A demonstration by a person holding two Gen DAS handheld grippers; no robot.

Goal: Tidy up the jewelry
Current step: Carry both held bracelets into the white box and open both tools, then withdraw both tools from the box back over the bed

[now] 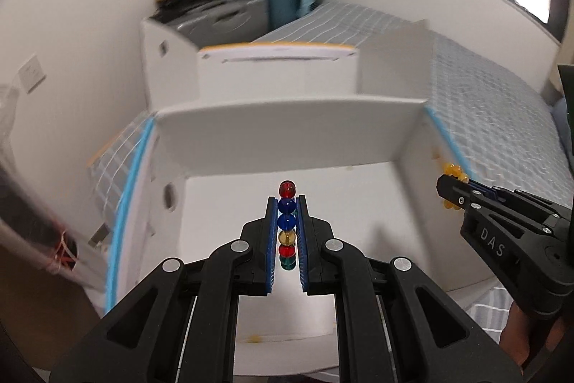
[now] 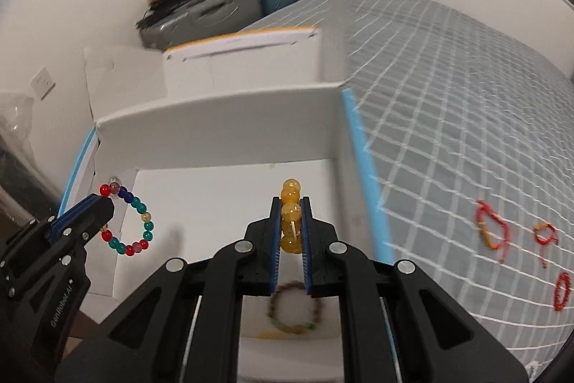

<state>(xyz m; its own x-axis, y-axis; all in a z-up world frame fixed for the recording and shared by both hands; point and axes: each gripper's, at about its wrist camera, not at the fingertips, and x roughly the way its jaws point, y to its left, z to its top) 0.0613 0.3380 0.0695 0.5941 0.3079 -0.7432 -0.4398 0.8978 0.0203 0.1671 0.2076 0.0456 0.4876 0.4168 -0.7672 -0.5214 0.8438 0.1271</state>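
Note:
My left gripper (image 1: 287,203) is shut on a multicolour bead bracelet (image 1: 287,221) and holds it above the open white box (image 1: 287,131). In the right wrist view the same bracelet (image 2: 132,225) hangs as a ring from the left gripper (image 2: 104,203). My right gripper (image 2: 291,203) is shut on a yellow bead bracelet (image 2: 290,221), also over the box (image 2: 215,128). It shows at the right of the left wrist view (image 1: 452,172). A brown bead bracelet (image 2: 292,307) lies on the box floor below the right gripper.
The box sits on a bed with a grey checked cover (image 2: 466,131). Red cord bracelets (image 2: 493,232) and a red bead bracelet (image 2: 562,291) lie on the cover to the right. A second white box (image 1: 280,70) stands behind. Suitcases and clutter (image 1: 233,2) fill the far corner.

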